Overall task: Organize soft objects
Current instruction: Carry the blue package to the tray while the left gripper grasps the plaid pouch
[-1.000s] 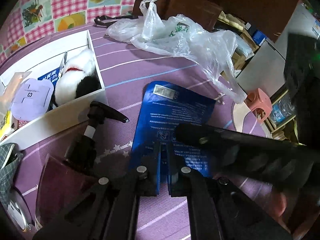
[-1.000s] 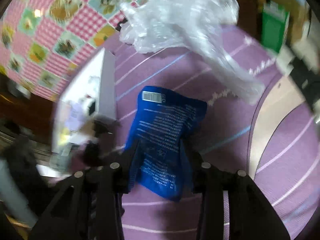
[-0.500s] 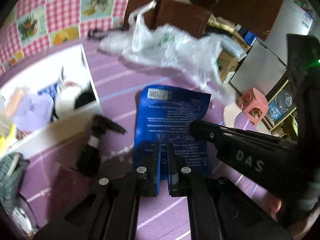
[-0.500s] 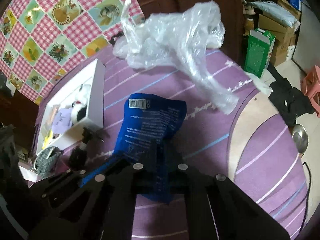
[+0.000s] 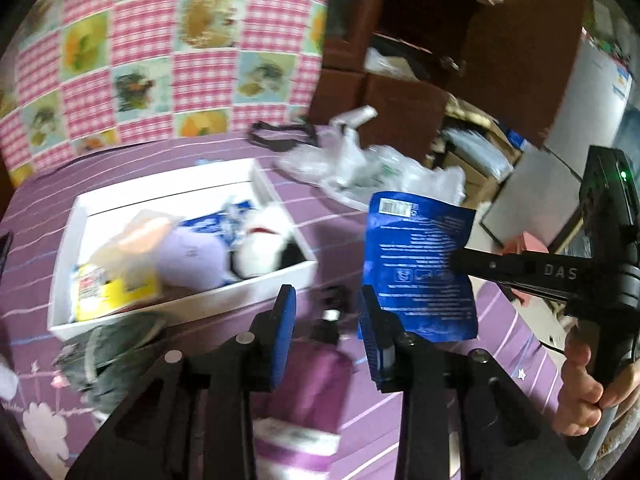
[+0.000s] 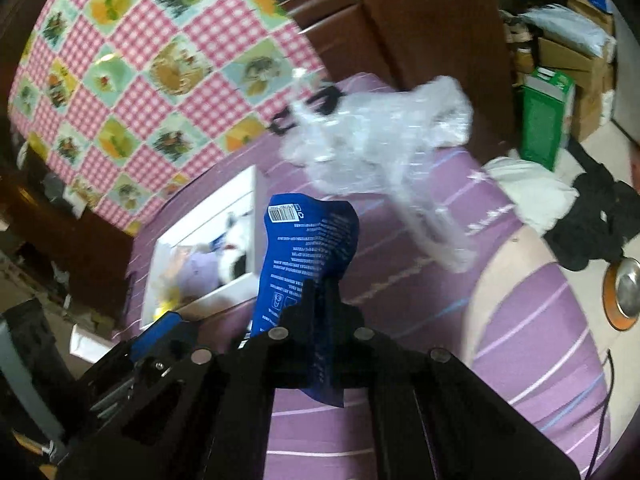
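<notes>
The white box [image 5: 188, 300] sits on the purple bed at about nine o'clock, with a black-and-white plush toy [image 5: 266, 248] and other soft things inside. The left gripper [image 5: 326, 336] is opening its jaws, and nothing is between them. At about three o'clock the right gripper [image 6: 320, 292] pinches the blue pouch [image 6: 308, 248] tight and holds it up off the bed. I think it should carry the pouch slowly over the box, go low, and only then let go.

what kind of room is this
Probably a cluttered home room: a purple striped cloth covers the table, a patchwork cloth hangs behind, and cardboard boxes are piled by wooden furniture.
</notes>
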A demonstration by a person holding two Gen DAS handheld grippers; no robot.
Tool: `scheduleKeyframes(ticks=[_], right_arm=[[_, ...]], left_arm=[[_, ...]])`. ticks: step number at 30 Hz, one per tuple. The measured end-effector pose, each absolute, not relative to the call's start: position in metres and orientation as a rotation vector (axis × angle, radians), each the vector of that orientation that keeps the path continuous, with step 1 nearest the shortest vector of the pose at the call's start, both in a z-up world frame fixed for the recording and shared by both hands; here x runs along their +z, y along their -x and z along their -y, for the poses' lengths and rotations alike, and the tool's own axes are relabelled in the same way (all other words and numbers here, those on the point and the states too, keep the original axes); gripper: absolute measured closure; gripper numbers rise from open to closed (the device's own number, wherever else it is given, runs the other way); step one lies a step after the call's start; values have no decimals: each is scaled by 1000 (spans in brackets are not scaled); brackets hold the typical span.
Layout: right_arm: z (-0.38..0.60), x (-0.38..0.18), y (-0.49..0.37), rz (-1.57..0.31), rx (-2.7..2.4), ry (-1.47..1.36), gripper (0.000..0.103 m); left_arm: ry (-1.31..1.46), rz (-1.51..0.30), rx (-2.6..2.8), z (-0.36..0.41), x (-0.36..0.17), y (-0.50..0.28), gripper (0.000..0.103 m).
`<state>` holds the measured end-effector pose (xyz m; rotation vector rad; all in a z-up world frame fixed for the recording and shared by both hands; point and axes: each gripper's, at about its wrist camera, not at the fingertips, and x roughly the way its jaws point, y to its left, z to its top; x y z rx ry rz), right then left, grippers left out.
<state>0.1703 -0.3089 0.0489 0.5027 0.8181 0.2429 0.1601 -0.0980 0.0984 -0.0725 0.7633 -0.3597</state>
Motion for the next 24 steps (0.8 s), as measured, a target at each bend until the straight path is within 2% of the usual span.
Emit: scheduleKeyframes(ticks=[5,12,20,24], right_arm=[[274,63,-175,-835,312,-453,98],[227,79,-183,-863,387,-400,98],[193,83,-193,-879,421,-370,98],[190,74,-197,-896,448,-377,98]], left_arm=[[96,-730,-287,52,105,-149,56],[240,-681,-199,-29,117,-138,25],[255,-735,-134,-69,104,-146,23],[259,-886,-172,-64,83,-159,22]])
